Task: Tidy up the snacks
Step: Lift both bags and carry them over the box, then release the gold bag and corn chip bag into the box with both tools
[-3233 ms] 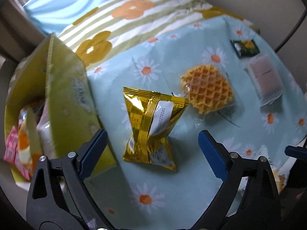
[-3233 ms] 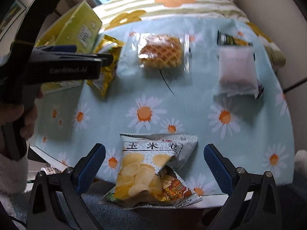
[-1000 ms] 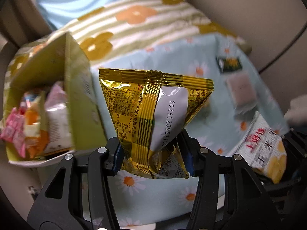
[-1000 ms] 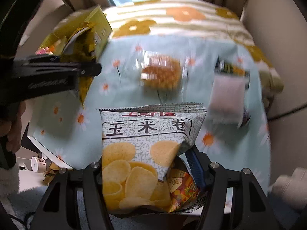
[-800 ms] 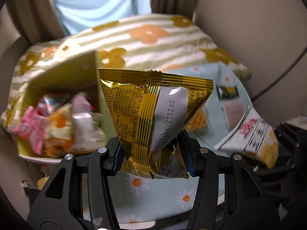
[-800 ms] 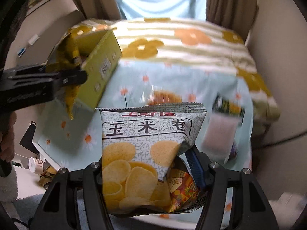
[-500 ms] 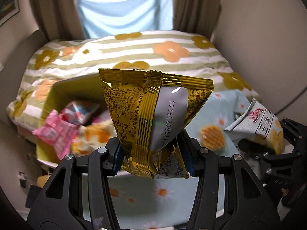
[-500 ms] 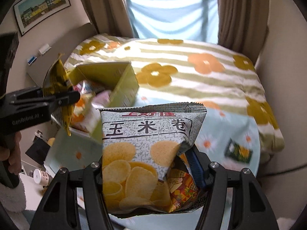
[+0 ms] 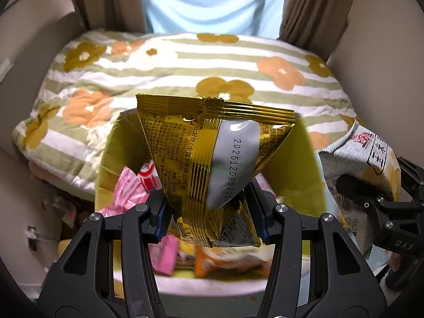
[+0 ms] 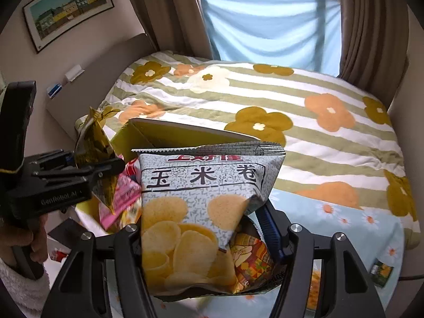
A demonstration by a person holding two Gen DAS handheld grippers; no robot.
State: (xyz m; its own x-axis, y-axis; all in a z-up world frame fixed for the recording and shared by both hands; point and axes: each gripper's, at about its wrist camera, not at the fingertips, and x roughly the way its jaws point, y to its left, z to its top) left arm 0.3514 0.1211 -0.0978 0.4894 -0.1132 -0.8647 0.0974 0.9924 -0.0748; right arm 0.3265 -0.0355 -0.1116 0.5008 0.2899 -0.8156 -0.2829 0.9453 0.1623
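Observation:
My left gripper [image 9: 209, 220] is shut on a gold foil snack bag [image 9: 212, 159], held in the air above the open yellow-green box [image 9: 304, 164]. The box holds several packets, pink [image 9: 129, 193] and orange among them. The right wrist view shows that same gold bag [image 10: 94, 148] at the left, over the box [image 10: 164, 132]. My right gripper [image 10: 201, 238] is shut on a grey chip bag [image 10: 201, 212] printed with yellow chips, close to the box's right side. The chip bag [image 9: 365, 159] also shows at the right edge of the left wrist view.
A bed with a striped, flower-print cover [image 10: 304, 122] lies behind the box. The daisy-print tablecloth [image 10: 352, 228] carries a small dark green packet [image 10: 381, 271] at the lower right. A hand in a white sleeve [image 10: 23, 238] grips the left tool. Curtains and a blue sheet hang at the back.
Both grippers closed on their bags, rose off the tablecloth and swung left to the box. The gold bag now hangs over the box opening, with the chip bag beside it.

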